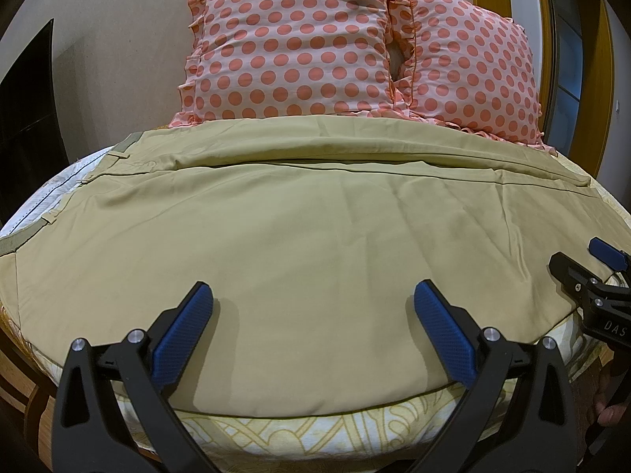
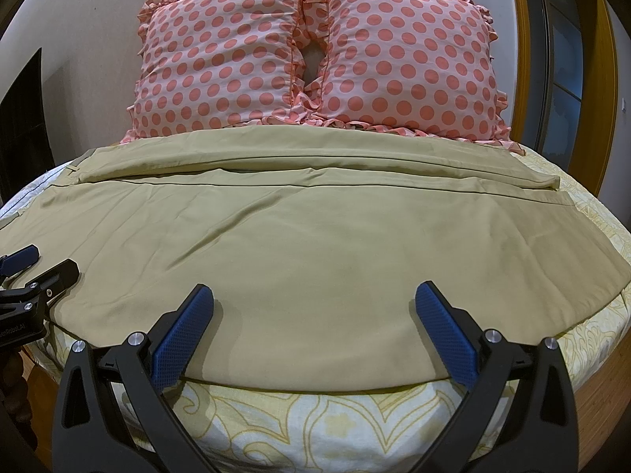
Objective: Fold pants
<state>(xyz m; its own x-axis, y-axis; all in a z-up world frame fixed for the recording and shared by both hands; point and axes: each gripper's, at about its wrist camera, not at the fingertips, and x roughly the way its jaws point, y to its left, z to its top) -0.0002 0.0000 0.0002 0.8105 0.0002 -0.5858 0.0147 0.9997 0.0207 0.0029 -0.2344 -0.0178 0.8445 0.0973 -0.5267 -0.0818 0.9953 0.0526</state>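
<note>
Khaki pants [image 1: 299,220] lie spread flat across the bed, waistband at the left and leg ends at the right; they also show in the right wrist view [image 2: 315,228]. One leg lies behind the other, with a seam line between them. My left gripper [image 1: 313,295] is open and empty, hovering over the near leg close to its front edge. My right gripper [image 2: 314,295] is open and empty over the same leg, further right. Each gripper shows in the other's view: the right gripper [image 1: 583,264] at the right edge, the left gripper [image 2: 39,266] at the left edge.
Two pink polka-dot pillows [image 1: 292,43] [image 2: 410,63] lean against the wall behind the pants. The bed sheet [image 2: 315,421] is white with a yellow pattern. A dark cabinet [image 1: 27,102] stands at the left, a wooden door frame [image 2: 524,39] at the right.
</note>
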